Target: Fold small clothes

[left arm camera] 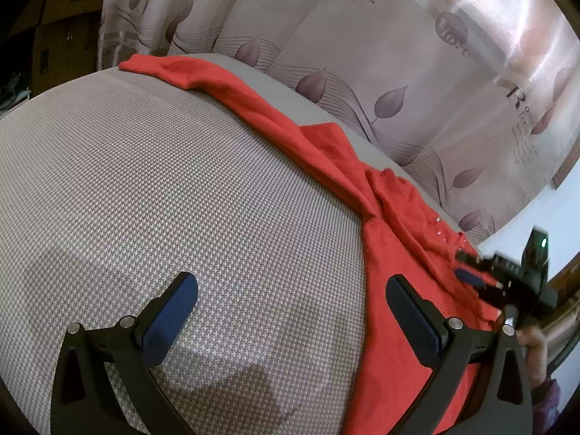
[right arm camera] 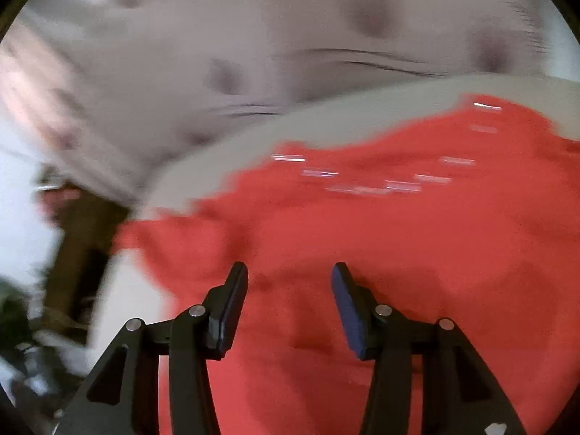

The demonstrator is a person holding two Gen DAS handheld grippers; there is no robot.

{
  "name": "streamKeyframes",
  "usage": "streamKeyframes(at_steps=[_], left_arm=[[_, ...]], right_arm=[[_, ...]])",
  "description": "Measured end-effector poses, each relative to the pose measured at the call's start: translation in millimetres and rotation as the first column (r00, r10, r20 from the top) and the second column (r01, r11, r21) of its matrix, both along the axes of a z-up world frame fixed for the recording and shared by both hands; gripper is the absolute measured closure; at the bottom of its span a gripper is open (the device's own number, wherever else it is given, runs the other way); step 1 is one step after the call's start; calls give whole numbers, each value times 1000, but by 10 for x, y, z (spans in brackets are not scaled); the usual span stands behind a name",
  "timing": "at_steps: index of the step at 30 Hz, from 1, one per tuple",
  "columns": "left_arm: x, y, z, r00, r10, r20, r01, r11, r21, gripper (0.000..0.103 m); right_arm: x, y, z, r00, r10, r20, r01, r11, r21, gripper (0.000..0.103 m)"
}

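A red garment lies crumpled on the grey houndstooth surface, stretched from the far left toward the near right. It has small shiny sequins. My left gripper is open and empty above the surface, its right finger over the garment's edge. My right gripper is open and empty, hovering over the red garment. The right wrist view is motion-blurred. The right gripper also shows in the left wrist view, at the garment's right end.
A pale curtain with leaf prints hangs right behind the surface. Cardboard boxes stand at the far left. A white wall and a dark wooden frame lie beyond the surface's left edge in the right wrist view.
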State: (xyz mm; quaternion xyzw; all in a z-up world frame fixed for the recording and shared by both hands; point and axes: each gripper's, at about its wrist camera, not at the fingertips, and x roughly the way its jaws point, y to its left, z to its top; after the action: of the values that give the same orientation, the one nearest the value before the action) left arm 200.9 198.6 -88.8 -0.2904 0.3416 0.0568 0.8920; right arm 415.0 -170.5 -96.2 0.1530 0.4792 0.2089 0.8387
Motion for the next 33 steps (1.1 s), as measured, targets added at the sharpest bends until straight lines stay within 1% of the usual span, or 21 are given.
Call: streamKeyframes(at_steps=[3,4,5,7,8,9,11,13,15,16,20,22,23,24,26,28,29,30,31,32,33], left_arm=[[28,39,36,999,-37,1,37,999,-11,0],[52,69,70,999,-50,-2,50,999,-3,0],[81,111,120,998,-61,0,61,998,10,0],[156,232,234,996,-86,7,86,996,19,0],[201,311,292,996,-89,4,89,996,20,0],[251,390,339,996,-90,-5,90,996,21,0],[418,596,388,994,-103,-44,103,995,2,0],[579,860,401,995,-87,-47,86,996,-11,0],[729,1116,375,996,-34,-78,36,999,28,1],[853,1259,353,995,-30,-92,32,999,26,1],[1235,1602,224,991,-47,-128,40,997,-61,3],[1443,1724,99,984,-23,-176,7,995,-95,3],[1512,1779,50,984,-15,-177,-8,992,-129,4],[1544,1835,65,989,15,-144,-35,990,-133,4],[1637,1962,45,988,77,-133,-101,977,-188,4],[1717,2040,39,986,109,-127,-134,968,-212,4],[1757,2051,40,985,119,-126,-143,968,-206,5],[1778,2057,43,984,132,-119,-154,968,-199,11],[1787,2068,39,983,151,-102,-169,965,-199,24],[1817,2093,-4,987,137,-90,-154,960,-233,76],[1862,2126,-103,988,109,-107,-137,943,-302,96]], right_arm=[[-37,-420,-72,997,-81,12,81,996,-27,69],[-55,-525,-55,993,-115,21,116,992,-53,69],[-78,-631,-42,990,-140,22,141,989,-37,66],[-144,-764,-38,994,-111,-10,112,986,126,62],[-182,-764,-29,996,-89,-3,88,982,170,61],[-233,-738,-2,997,-72,27,67,982,176,59],[-346,-645,21,995,-53,87,43,992,117,54],[-415,-580,0,994,-38,101,27,994,111,54],[-482,-598,-71,994,-37,102,26,994,105,53],[-502,-588,-131,994,-39,97,28,994,106,53],[-482,-625,-137,994,-54,95,40,988,148,51],[-470,-613,-142,994,-52,95,36,986,161,50],[-475,-632,-135,994,-51,94,35,986,166,50],[-482,-643,-134,994,-54,94,37,984,171,50],[-477,-649,-137,994,-55,94,37,983,179,49],[-480,-659,-138,994,-56,93,38,982,186,49],[-478,-655,-140,994,-55,94,37,982,187,49],[-492,-666,-139,994,-56,94,38,981,189,48],[-493,-668,-140,994,-57,95,38,981,192,48],[-490,-669,-142,994,-57,94,37,980,197,48],[-488,-675,-146,994,-58,93,38,978,204,47]])
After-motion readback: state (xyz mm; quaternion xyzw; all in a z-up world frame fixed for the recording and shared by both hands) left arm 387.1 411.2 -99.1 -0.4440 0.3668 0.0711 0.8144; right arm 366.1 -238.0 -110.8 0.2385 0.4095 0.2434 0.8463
